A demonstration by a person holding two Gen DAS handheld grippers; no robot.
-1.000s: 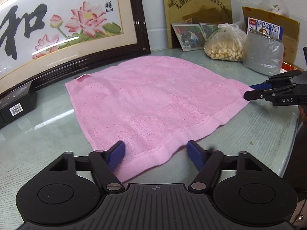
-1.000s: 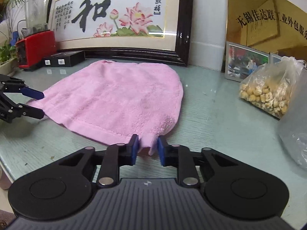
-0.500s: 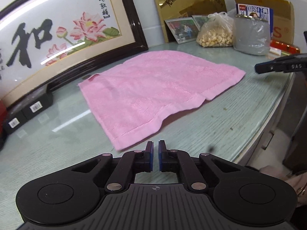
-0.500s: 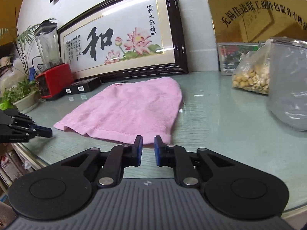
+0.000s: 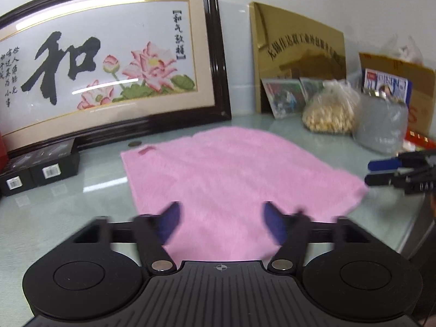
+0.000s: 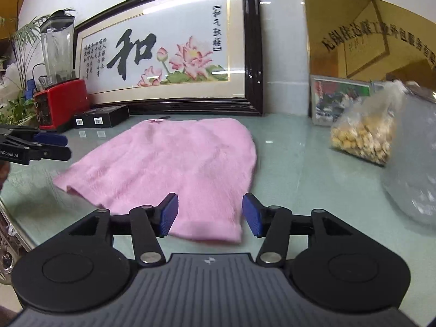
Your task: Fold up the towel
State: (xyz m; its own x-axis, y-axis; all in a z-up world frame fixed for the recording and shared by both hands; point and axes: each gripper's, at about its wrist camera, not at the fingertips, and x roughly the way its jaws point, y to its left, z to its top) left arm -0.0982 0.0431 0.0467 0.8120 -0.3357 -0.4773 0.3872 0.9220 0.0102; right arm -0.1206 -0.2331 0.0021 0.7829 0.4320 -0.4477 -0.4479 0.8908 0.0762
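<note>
Both my claws were shut a moment ago and have just been opening. My left claw and right claw grip nothing. The towel lies flat by the tabletop's near edge, ready for grabbing.

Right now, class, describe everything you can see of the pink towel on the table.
The pink towel is a fluffy terry cloth with a stitched hem and a small pink label at its far corner. It lies flat on the glassy green table, apparently one layer, in front of the framed picture. Its near corners sit between the open jaws of the left gripper and right gripper, which have just been opening; neither grips it.
</note>
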